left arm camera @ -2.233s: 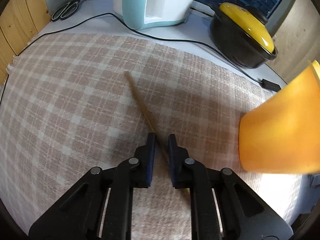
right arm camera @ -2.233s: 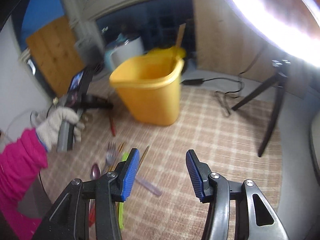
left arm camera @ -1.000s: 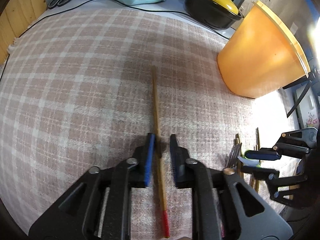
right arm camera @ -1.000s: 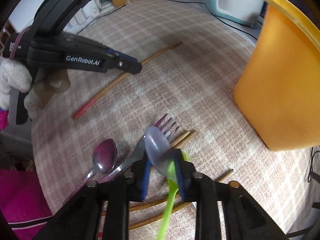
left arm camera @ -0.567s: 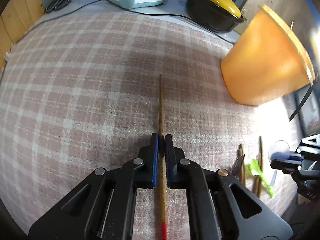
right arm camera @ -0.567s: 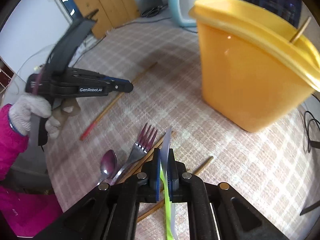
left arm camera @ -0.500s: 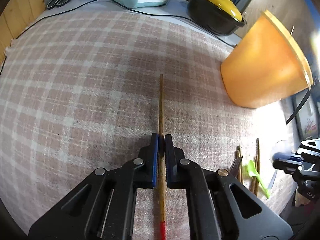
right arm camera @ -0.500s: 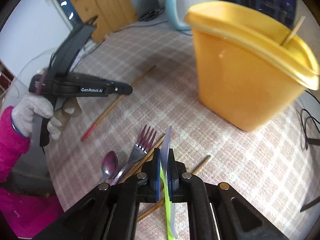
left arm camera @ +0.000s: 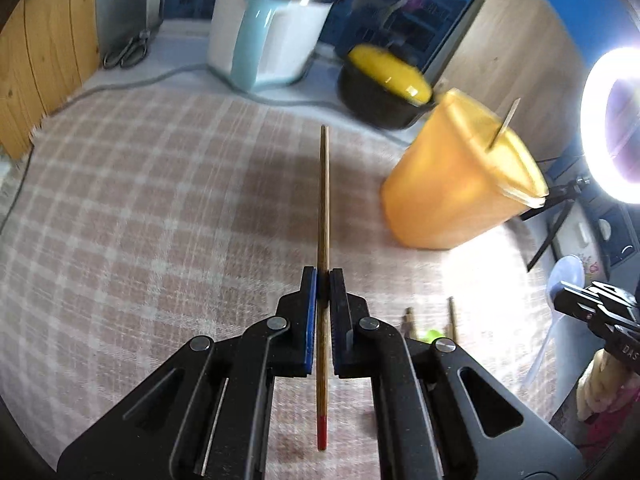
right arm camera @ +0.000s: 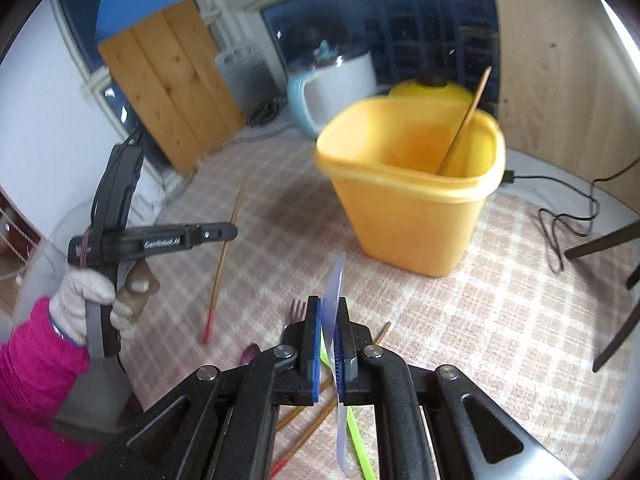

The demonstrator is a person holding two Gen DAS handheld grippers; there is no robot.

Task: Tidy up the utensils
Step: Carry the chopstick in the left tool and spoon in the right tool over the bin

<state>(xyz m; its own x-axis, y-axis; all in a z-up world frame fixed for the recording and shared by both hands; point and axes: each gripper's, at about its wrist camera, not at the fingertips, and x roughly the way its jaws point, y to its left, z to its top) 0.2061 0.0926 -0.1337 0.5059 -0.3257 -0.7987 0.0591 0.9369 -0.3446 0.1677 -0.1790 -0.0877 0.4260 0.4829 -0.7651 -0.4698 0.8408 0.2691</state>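
The left gripper (its side reads "GenRobot.AI") is clamped on a red-tipped wooden chopstick lifted above the pink plaid tablecloth; the right gripper pinches a translucent bluish plastic spoon, near the orange plastic bin

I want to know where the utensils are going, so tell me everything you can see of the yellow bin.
The bin is an open-topped tub of yellow-orange plastic, rounded-rectangular, with a thick rolled rim and walls that taper to a narrower base. It stands upright on the checked cloth, in front of a black pot with a yellow lid. One wooden chopstick leans inside, its tip sticking above the rim. Neither gripper touches it.
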